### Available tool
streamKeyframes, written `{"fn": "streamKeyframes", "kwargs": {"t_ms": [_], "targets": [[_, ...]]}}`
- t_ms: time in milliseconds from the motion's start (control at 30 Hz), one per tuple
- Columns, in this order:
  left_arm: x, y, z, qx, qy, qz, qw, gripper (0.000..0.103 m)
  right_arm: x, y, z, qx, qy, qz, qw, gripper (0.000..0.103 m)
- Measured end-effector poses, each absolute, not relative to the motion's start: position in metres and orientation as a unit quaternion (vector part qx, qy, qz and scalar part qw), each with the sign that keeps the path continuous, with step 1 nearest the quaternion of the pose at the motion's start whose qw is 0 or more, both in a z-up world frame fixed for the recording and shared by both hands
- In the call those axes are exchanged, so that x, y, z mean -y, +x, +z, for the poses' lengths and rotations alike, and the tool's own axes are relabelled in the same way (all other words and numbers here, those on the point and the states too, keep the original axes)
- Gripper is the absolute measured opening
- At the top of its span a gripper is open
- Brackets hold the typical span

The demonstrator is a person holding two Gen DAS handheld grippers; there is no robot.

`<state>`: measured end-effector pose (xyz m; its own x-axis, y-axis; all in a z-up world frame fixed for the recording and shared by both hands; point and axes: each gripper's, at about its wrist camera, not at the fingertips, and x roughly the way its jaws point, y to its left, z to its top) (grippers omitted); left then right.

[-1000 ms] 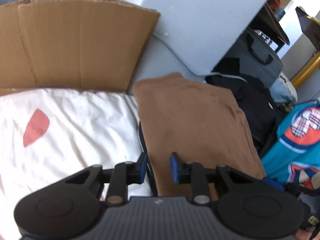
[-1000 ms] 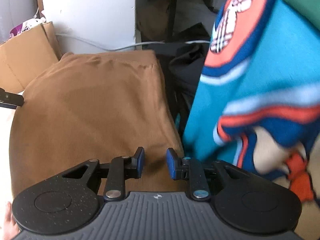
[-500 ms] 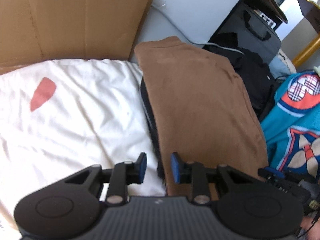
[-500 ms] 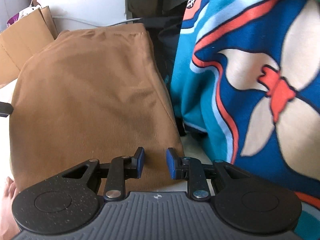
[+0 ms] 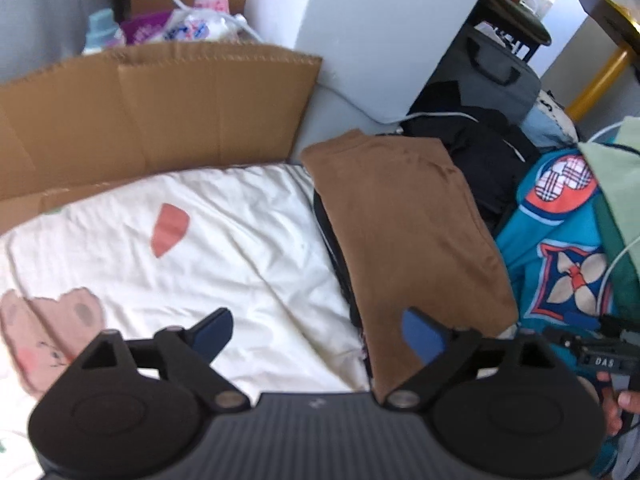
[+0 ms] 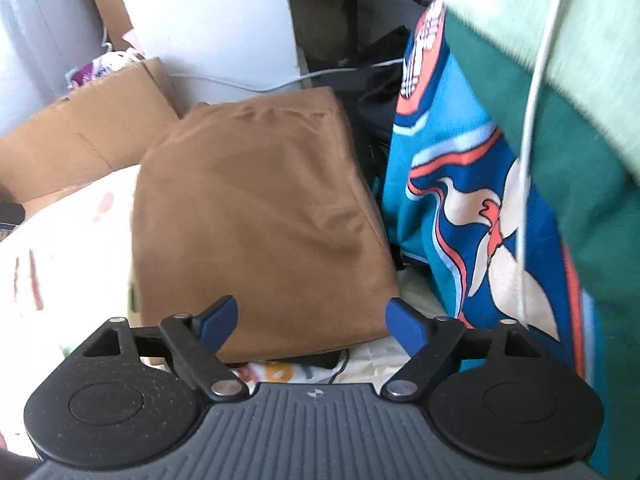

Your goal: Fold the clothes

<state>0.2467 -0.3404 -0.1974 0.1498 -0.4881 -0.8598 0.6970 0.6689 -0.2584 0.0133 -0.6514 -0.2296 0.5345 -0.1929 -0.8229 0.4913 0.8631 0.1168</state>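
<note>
A folded brown garment (image 5: 404, 236) (image 6: 256, 216) lies flat on a white printed quilt (image 5: 224, 256), on top of a dark folded item whose edge shows beneath it. My left gripper (image 5: 318, 334) hangs above the garment's near left edge, jaws opening wide, nothing between them. My right gripper (image 6: 312, 322) hangs above the garment's near right corner, jaws also opening, nothing held. The right gripper's tip also shows at the right edge of the left wrist view, beside a person's fingers (image 5: 628, 400).
A teal, blue and orange patterned garment (image 6: 480, 216) (image 5: 560, 264) and green clothing hang at the right with a white cable. A cardboard flap (image 5: 160, 108) stands behind the quilt. A white panel (image 5: 380, 28), black clothes (image 5: 480, 144) and a grey bag (image 5: 496, 76) are at the back.
Both grippers went from nearly shut to wide open and rose away from the brown garment, which stays lying folded. More of the quilt and cardboard box shows now.
</note>
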Motion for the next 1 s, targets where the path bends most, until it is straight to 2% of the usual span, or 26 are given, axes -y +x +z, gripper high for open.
{"fn": "streamKeyframes", "kwargs": {"t_ms": [167,433,700,1000], "targets": [[0.322,0.248,-0.162,-0.513,0.113,-0.370,0.766,0.097,0.650,0.003,-0.200,-0.438,0.178,-0.200,0.858,0.095],[0.297,0.246,-0.107,-0.538,0.160,-0.346,0.751,0.098,0.649,-0.006,-0.153,-0.445,0.211,-0.187,0.850,0.095],[0.249,0.233,-0.029,-0.532,0.169,-0.327,0.763,0.101,0.638,-0.005,-0.105,-0.449,0.227,-0.180,0.845,0.097],[0.189,0.213,0.030,-0.532,0.172,-0.299,0.773,0.102,0.615,0.011,-0.052,-0.445,0.224,-0.146,0.855,0.097]]}}
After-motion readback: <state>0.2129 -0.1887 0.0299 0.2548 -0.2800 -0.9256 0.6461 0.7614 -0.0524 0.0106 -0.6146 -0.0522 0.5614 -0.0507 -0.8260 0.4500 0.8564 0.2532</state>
